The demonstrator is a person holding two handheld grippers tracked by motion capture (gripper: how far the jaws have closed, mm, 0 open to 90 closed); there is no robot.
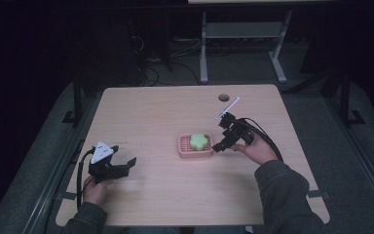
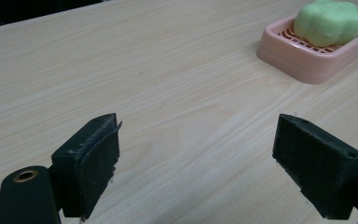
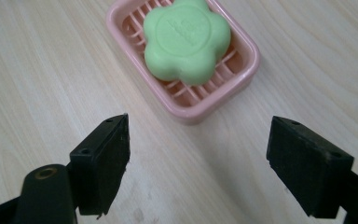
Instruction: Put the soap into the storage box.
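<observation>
A green flower-shaped soap (image 3: pixel 186 39) is seen resting in a pink slatted dish (image 3: pixel 242 74) at the centre of the wooden table (image 1: pixel 165 195), untouched; the right gripper (image 3: pixel 198 163) is held just beside the dish, jaws spread, while the left gripper (image 2: pixel 198 163), likewise spread, is kept well apart; any grasp is judged not yet made

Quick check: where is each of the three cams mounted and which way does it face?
High view: above the person's side, looking forward and down on the table; both forearms, left gripper, right gripper.
Left gripper view: low over the table; its open jaws, soap dish far right.
Right gripper view: angled down at the green soap.
All share the dish.
</observation>
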